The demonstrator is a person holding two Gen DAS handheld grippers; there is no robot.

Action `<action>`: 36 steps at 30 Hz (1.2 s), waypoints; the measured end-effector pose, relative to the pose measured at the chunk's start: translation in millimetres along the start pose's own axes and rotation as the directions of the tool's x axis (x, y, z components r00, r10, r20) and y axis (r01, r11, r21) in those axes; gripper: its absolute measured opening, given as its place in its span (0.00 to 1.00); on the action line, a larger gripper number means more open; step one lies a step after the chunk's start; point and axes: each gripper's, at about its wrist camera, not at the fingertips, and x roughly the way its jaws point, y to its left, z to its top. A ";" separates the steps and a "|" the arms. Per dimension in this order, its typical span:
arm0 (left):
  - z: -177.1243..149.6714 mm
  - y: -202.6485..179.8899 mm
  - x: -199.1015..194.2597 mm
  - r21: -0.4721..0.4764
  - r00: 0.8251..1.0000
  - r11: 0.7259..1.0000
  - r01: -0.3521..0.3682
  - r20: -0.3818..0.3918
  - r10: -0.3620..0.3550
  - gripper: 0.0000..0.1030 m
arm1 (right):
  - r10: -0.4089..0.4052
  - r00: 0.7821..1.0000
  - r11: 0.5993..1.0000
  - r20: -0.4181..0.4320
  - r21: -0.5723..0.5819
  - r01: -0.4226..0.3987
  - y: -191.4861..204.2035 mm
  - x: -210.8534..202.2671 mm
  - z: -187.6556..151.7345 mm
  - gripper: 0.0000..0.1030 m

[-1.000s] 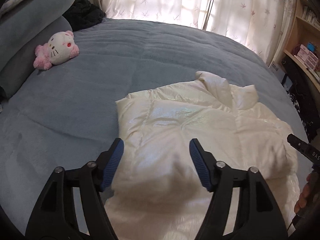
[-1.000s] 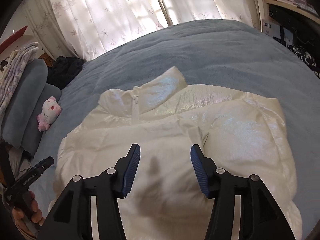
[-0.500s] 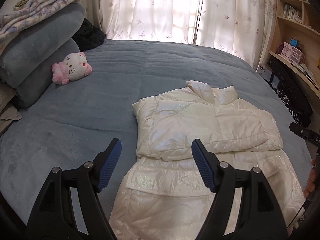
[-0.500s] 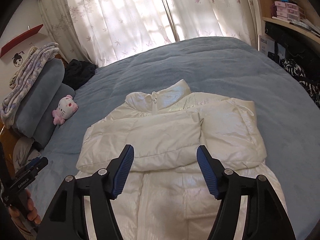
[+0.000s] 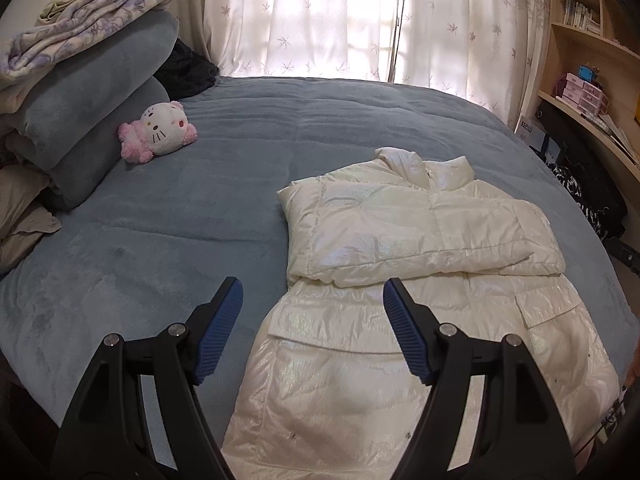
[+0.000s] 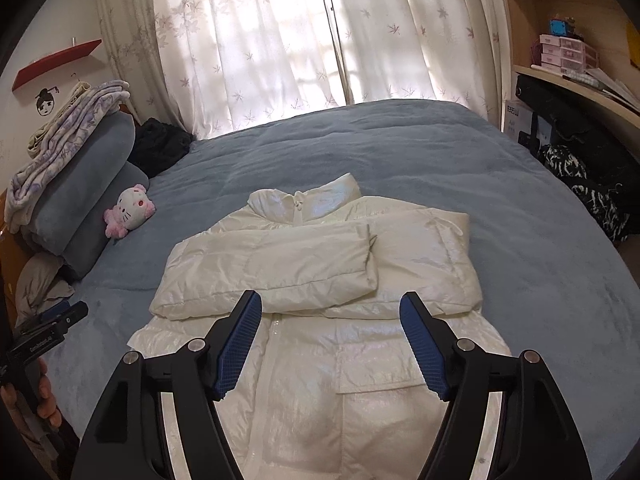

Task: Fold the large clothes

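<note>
Both grippers have been pulled back and lifted since a moment ago, so more of the white jacket (image 5: pixel 420 280) is seen. It is laid flat on the blue bed (image 5: pixel 200 220), its long side running from hem, nearest, to collar, far by the curtains (image 6: pixel 280 40). Both sleeves are folded across the chest. The left gripper (image 5: pixel 312 328) and right gripper (image 6: pixel 332 344) are spread wide, holding nothing. Only in the right view is the left hand (image 6: pixel 44 396) seen.

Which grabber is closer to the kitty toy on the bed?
Left. The left gripper hangs over the jacket's kitty-side edge; the right gripper hangs over its middle, farther from the kitty toy.
</note>
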 end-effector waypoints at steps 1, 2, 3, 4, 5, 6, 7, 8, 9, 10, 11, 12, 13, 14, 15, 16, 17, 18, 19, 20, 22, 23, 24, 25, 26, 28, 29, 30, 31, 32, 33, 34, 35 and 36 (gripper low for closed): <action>-2.4 3.0 -3.3 0.004 1.000 1.000 -0.001 -0.002 0.001 0.68 | -0.003 1.000 1.000 0.005 0.000 0.003 -3.5 -5.9 -1.4 0.71; -2.4 5.3 -4.0 0.010 1.000 1.000 -0.001 -0.004 0.001 0.68 | -0.005 1.000 1.000 0.009 -0.001 0.005 -6.0 -10.6 -2.2 0.71; -3.4 8.2 -6.0 0.017 1.000 1.000 -0.004 -0.005 0.005 0.68 | -0.006 1.000 1.000 0.012 -0.003 0.006 -9.2 -16.1 -3.7 0.71; -5.0 11.0 -8.9 0.026 1.000 1.000 -0.010 -0.004 0.010 0.68 | -0.009 1.000 1.000 0.014 -0.003 0.009 -13.0 -21.4 -4.9 0.71; -6.5 14.7 -11.7 0.035 1.000 0.999 -0.017 -0.004 0.018 0.68 | -0.012 1.000 1.000 0.017 -0.002 0.012 -17.3 -25.3 -5.7 0.71; -7.4 18.4 -14.0 0.040 1.000 0.999 -0.022 -0.006 0.022 0.68 | -0.013 1.000 1.000 0.018 0.000 0.013 -22.5 -31.4 -7.7 0.71; -9.8 23.8 -17.0 0.043 1.000 0.999 -0.024 -0.011 0.024 0.68 | -0.012 1.000 1.000 0.019 0.001 0.012 -27.1 -35.6 -8.6 0.71; -11.5 28.3 -19.0 0.042 1.000 0.999 -0.022 -0.016 0.023 0.68 | -0.016 1.000 1.000 0.020 0.004 0.016 -32.5 -42.5 -11.2 0.71; -13.4 33.4 -20.7 0.038 1.000 0.999 -0.018 -0.024 0.019 0.68 | -0.021 1.000 1.000 0.020 0.006 0.021 -35.9 -46.7 -13.0 0.71; -16.0 39.7 -22.5 0.034 0.999 0.999 -0.009 -0.036 0.011 0.68 | -0.022 1.000 1.000 0.019 0.007 0.022 -40.6 -52.1 -15.6 0.71; -19.0 46.7 -24.5 0.031 0.999 1.000 0.001 -0.051 0.001 0.68 | -0.022 1.000 1.000 0.017 0.011 0.021 -45.1 -56.9 -18.1 0.75; -22.2 52.7 -25.4 0.030 0.998 0.999 0.010 -0.065 -0.008 0.68 | -0.022 1.000 1.000 0.015 0.015 0.021 -50.5 -62.1 -20.7 0.80; -25.3 59.0 -26.6 0.031 0.997 0.999 0.015 -0.080 -0.013 0.68 | -0.025 1.000 1.000 0.017 0.018 0.025 -56.6 -68.8 -24.4 0.84; -29.6 65.6 -27.9 0.032 0.995 0.999 0.020 -0.095 -0.017 0.68 | -0.028 0.999 0.999 0.019 0.019 0.028 -59.8 -73.2 -26.5 0.84; -34.1 71.4 -29.2 0.034 0.994 0.999 0.031 -0.108 -0.027 0.68 | -0.029 0.999 0.999 0.020 0.018 0.029 -65.6 -79.9 -30.7 0.84; -39.2 76.8 -30.4 0.035 0.992 0.998 0.043 -0.121 -0.039 0.68 | -0.030 0.999 0.999 0.017 0.017 0.030 -71.3 -86.3 -35.3 0.84; -45.5 83.0 -31.2 0.034 0.989 0.998 0.057 -0.135 -0.052 0.68 | -0.036 0.999 0.999 0.012 0.017 0.036 -76.8 -91.1 -39.6 0.84; -51.9 88.6 -32.2 0.029 0.987 0.997 0.075 -0.147 -0.070 0.68 | -0.038 0.999 0.999 0.007 0.017 0.038 -82.2 -95.6 -44.3 0.84; -58.9 93.7 -31.9 0.022 0.983 0.995 0.097 -0.161 -0.092 0.68 | -0.032 0.999 0.999 -0.004 0.016 0.032 -89.1 -100.6 -50.8 0.86; -67.2 98.6 -31.1 0.015 0.978 0.993 0.117 -0.176 -0.113 0.68 | -0.030 0.999 0.999 -0.012 0.015 0.030 -93.4 -103.9 -56.0 0.86; -84.8 106.2 -28.1 -0.009 0.967 0.987 0.159 -0.202 -0.157 0.68 | -0.033 0.998 0.999 -0.044 0.013 0.033 -106.4 -109.8 -72.0 0.89; -95.3 110.0 -25.7 -0.027 0.957 0.982 0.188 -0.222 -0.189 0.68 | -0.033 0.998 0.999 -0.058 0.016 0.034 -111.1 -111.1 -79.7 0.90; -103.9 112.9 -23.5 -0.043 0.946 0.976 0.215 -0.239 -0.219 0.68 | -0.033 0.997 0.999 -0.074 0.023 0.035 -116.4 -112.5 -88.9 0.90; -113.6 115.2 -20.8 -0.061 0.933 0.967 0.246 -0.256 -0.253 0.68 | -0.032 0.996 0.999 -0.089 0.030 0.035 -120.7 -112.6 -98.0 0.90; -124.3 117.1 -18.6 -0.073 0.922 0.960 0.271 -0.268 -0.281 0.68 | -0.029 0.994 0.998 -0.110 0.047 0.035 -129.2 -113.3 -111.1 0.91; -142.3 116.6 -15.4 -0.083 0.907 0.951 0.299 -0.284 -0.310 0.68 | -0.031 0.990 0.996 -0.141 0.075 0.042 -140.9 -112.3 -131.8 0.91; -150.8 114.1 -12.8 -0.087 0.899 0.946 0.312 -0.294 -0.324 0.68 | -0.042 0.987 0.994 -0.157 0.089 0.057 -149.4 -112.4 -142.5 0.91; -157.5 113.4 -11.1 -0.093 0.893 0.942 0.324 -0.298 -0.337 0.68 | -0.056 0.984 0.992 -0.167 0.102 0.074 -158.4 -113.2 -152.7 0.91; -165.1 113.5 -9.0 -0.104 0.885 0.936 0.337 -0.305 -0.352 0.68 | -0.067 0.982 0.990 -0.175 0.113 0.087 -166.8 -113.5 -162.5 0.91; -169.1 110.6 -6.4 -0.111 0.879 0.932 0.345 -0.310 -0.362 0.68 | -0.076 0.980 0.987 -0.182 0.123 0.099 -174.8 -113.9 -170.4 0.91; -173.4 109.6 -4.1 -0.119 0.873 0.929 0.352 -0.316 -0.371 0.68 | -0.090 0.978 0.984 -0.190 0.137 0.117 -184.7 -115.0 -179.9 0.91; -178.1 109.4 -1.5 -0.130 0.868 0.925 0.357 -0.320 -0.379 0.68 | -0.101 0.975 0.979 -0.200 0.154 0.133 -194.0 -114.6 -187.8 0.91; -180.2 107.8 1.6 -0.139 0.864 0.923 0.359 -0.324 -0.385 0.68 | -0.100 0.972 0.974 -0.213 0.180 0.140 -204.5 -113.3 -196.1 0.91; -181.5 107.4 4.1 -0.150 0.860 0.920 0.363 -0.326 -0.393 0.68 | -0.088 0.971 0.969 -0.221 0.206 0.135 -212.1 -112.7 -202.9 0.91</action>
